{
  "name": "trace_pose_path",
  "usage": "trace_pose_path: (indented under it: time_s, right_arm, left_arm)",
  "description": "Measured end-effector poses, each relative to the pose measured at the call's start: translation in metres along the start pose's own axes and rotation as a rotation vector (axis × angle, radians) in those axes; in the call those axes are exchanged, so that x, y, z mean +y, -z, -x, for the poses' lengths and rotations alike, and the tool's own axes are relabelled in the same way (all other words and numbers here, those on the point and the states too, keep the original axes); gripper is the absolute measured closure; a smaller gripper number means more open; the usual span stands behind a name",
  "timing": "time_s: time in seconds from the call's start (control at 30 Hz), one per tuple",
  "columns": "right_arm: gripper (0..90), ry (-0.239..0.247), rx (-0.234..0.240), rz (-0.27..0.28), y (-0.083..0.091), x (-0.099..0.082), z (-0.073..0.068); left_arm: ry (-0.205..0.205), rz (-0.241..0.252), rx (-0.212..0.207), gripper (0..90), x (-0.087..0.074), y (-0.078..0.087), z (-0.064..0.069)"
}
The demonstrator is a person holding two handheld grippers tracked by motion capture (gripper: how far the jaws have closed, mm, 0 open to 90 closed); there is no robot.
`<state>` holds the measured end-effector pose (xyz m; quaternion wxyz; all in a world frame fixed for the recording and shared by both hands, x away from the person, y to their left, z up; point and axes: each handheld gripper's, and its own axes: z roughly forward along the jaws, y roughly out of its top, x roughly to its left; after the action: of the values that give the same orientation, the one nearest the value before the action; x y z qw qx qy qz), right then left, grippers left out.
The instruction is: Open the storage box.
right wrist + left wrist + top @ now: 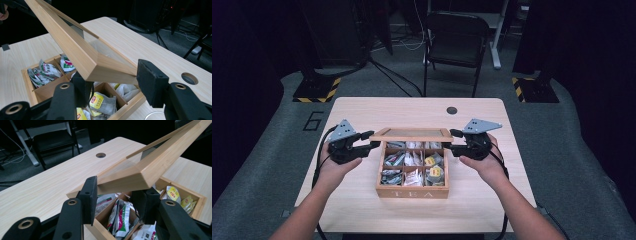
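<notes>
A wooden tea box [412, 192] marked TEA stands mid-table, its compartments full of tea bags [412, 165]. Its glass-paned lid [412, 134] is tilted half up. My left gripper [373, 140] is at the lid's left front corner and my right gripper [452, 141] at the right front corner. In the left gripper view the lid [160, 162] sits in my left gripper [117, 195], one pad under the corner and one against the side rail. In the right gripper view my right gripper [115, 82] grips the lid [75, 47] the same way, above the box wall [27, 80].
The light wooden table [362, 210] has a round cable hole [452, 110] behind the box. A black chair [457, 35] stands beyond the far edge. Striped stand bases [317, 90] sit on the grey floor. The person's forearms come in from the bottom.
</notes>
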<state>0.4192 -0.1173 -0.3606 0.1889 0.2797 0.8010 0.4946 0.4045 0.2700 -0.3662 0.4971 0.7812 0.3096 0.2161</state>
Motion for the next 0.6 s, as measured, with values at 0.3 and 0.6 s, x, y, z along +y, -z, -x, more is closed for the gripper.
trace_pose_path:
  time_s: [0.3, 0.6]
  right_arm:
    - [45.5, 0.011, 0.0, 0.005, -0.003, -0.002, 0.003]
    - [48.2, 0.01, -0.027, -0.022, -0.013, -0.004, 0.008]
  left_arm:
    - [-0.004, -0.001, 0.006, 56.7, -0.001, -0.005, -0.003]
    - [0.018, 0.004, 0.004, 56.7, -0.002, -0.011, -0.007]
